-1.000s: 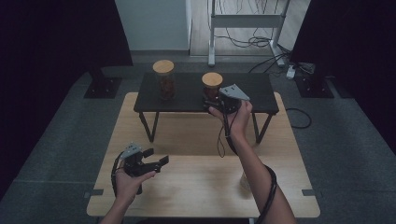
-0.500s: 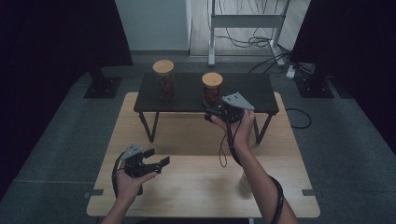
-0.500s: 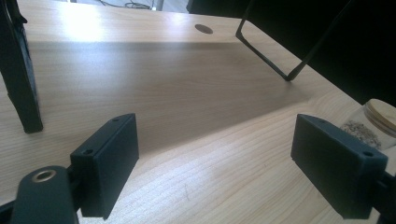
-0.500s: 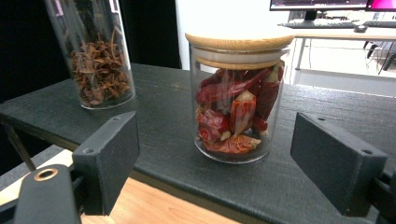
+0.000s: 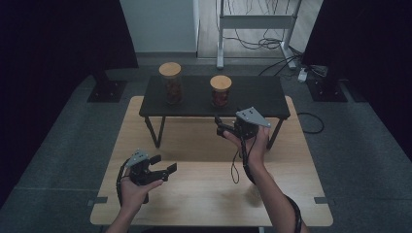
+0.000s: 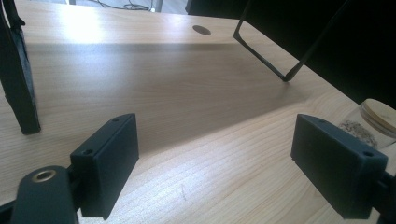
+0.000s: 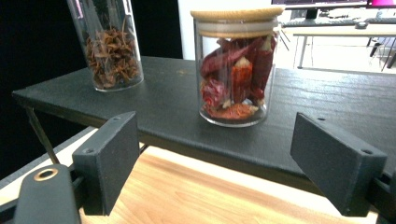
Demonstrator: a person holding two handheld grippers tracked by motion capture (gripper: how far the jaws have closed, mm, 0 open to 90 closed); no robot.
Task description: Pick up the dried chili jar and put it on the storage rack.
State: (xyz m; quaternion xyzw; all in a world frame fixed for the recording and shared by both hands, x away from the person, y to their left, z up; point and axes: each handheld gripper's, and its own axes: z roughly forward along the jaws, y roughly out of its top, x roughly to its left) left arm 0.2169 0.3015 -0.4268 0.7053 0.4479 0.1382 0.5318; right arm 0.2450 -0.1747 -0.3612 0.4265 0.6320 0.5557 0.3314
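Observation:
A short glass jar of red chillies (image 5: 221, 91) (image 7: 236, 65) with a wooden lid stands on the black low shelf (image 5: 262, 99) (image 7: 168, 112). To its left is a taller jar of brown spice (image 5: 170, 82) (image 7: 109, 46). My right gripper (image 5: 221, 127) (image 7: 215, 163) hangs open and empty just in front of the shelf's near edge, its jaws pointing at the chilli jar. My left gripper (image 5: 164, 164) (image 6: 215, 172) is held open and empty over the wooden table (image 5: 204, 194) at the near left.
The shelf stands on thin black legs (image 6: 280, 70) on the wooden table. A third wooden-lidded jar with pale seeds (image 6: 371, 121) sits at the right edge of the left gripper view. Dark floor and stands surround the table.
My right gripper has drawn back from the chilli jar toward the near side and sunk slightly, its jaws still empty. The left gripper has stayed where it was.

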